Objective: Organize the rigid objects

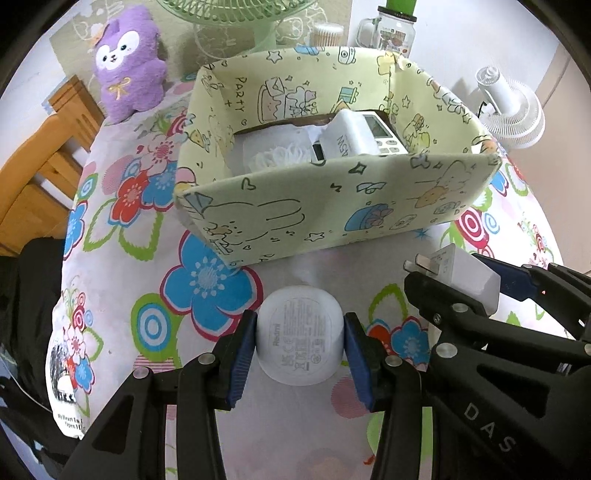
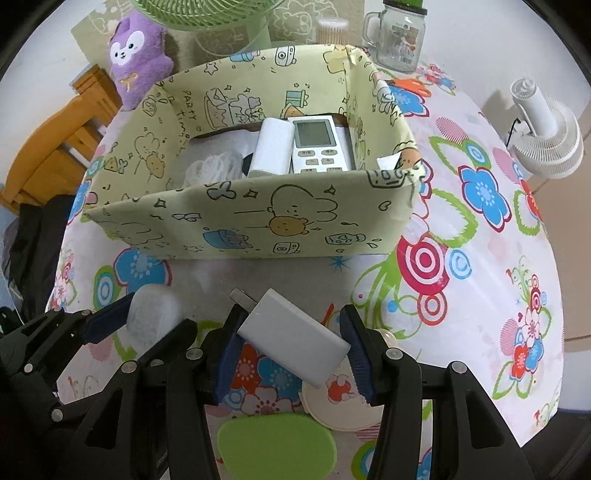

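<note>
My left gripper (image 1: 300, 345) is shut on a white Redmi earbud case (image 1: 299, 338), held above the flowered tablecloth just in front of the yellow cartoon-print box (image 1: 332, 206). My right gripper (image 2: 291, 338) is shut on a white charger plug (image 2: 295, 334), tilted with its prongs up-left, also in front of the box (image 2: 258, 225). In the left wrist view the right gripper (image 1: 469, 291) with the plug (image 1: 461, 277) is at right. The box holds a white remote (image 2: 317, 144), a white block (image 2: 273, 147) and a white mesh item (image 2: 212, 166).
A purple plush (image 1: 125, 70), a green fan (image 1: 236, 14), a glass jar mug (image 2: 397, 40) and a cotton swab tub (image 2: 332, 29) stand behind the box. A small white fan (image 2: 546, 140) is at right. A green oval object (image 2: 277, 446) and a cream lid (image 2: 340, 406) lie under my right gripper.
</note>
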{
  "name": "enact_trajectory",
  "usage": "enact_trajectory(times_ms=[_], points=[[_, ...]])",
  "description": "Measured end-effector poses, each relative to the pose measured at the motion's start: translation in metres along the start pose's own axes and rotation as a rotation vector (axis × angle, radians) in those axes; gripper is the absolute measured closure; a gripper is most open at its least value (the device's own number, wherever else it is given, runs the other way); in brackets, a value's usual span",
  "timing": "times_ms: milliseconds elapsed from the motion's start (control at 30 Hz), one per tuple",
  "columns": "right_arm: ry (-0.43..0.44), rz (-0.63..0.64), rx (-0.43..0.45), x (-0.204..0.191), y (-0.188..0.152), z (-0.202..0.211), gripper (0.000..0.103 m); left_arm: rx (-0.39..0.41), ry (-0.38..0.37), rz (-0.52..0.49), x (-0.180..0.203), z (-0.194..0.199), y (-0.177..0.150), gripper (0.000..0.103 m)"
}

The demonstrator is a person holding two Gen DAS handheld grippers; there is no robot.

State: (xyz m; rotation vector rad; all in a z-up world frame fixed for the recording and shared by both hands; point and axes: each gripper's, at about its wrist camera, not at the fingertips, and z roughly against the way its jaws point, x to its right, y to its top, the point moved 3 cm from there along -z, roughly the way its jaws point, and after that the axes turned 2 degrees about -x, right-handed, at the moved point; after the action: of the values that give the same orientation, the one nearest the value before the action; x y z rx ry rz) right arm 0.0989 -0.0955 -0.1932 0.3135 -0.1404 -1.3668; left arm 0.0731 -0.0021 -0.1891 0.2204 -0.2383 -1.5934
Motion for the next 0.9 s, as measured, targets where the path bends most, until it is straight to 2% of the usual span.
enact_trajectory(times_ms=[900], points=[[0.032, 0.074, 0.081, 0.005, 0.012, 0.062, 0.048, 0.078, 0.060, 0.071, 0.016, 0.065, 0.008, 0.055]])
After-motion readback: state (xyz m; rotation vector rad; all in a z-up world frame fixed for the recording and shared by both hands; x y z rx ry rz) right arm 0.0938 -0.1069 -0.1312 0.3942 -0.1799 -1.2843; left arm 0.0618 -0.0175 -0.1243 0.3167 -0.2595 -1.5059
